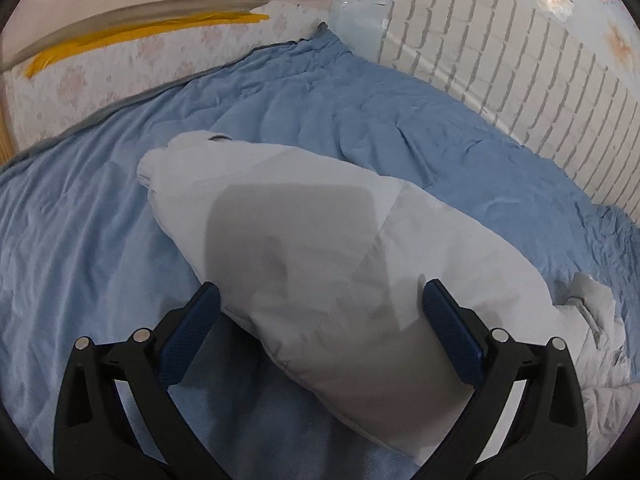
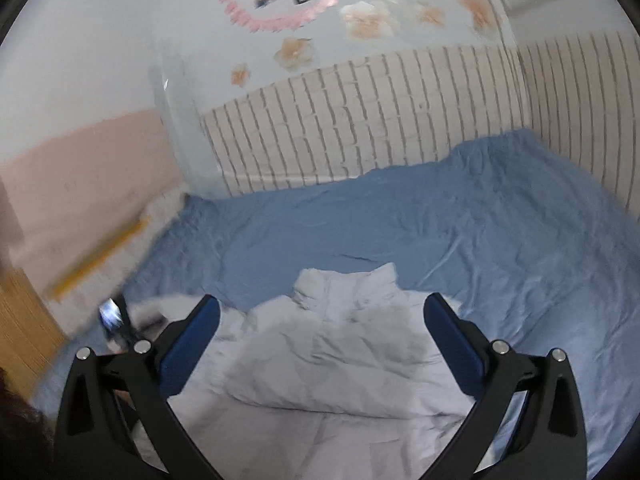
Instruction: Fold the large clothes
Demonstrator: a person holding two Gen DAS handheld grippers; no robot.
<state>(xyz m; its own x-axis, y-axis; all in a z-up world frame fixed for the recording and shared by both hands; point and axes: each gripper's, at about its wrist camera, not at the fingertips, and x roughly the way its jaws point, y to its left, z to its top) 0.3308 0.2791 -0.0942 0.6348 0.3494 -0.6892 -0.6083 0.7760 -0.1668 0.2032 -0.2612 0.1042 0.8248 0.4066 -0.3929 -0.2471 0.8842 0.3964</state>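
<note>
Puffy grey jacket (image 2: pixel 320 360) on blue sheet (image 2: pixel 480 240); my left gripper (image 1: pixel 320 308) and right gripper (image 2: pixel 320 312) both gape, holding nothing. I judge the slick padded sleeve (image 1: pixel 256 216) may spring back or slide from a shallow pinch.

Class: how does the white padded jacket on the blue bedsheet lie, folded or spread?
Spread, not neatly folded: the white padded jacket lies rumpled on the blue bedsheet, one sleeve stretched out.

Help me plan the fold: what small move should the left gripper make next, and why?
Probably lower the left gripper and close on the sleeve. Its jaws stand open and empty above that sleeve, which lies stretched out across the blue bedsheet, not yet folded in over the jacket body.
</note>
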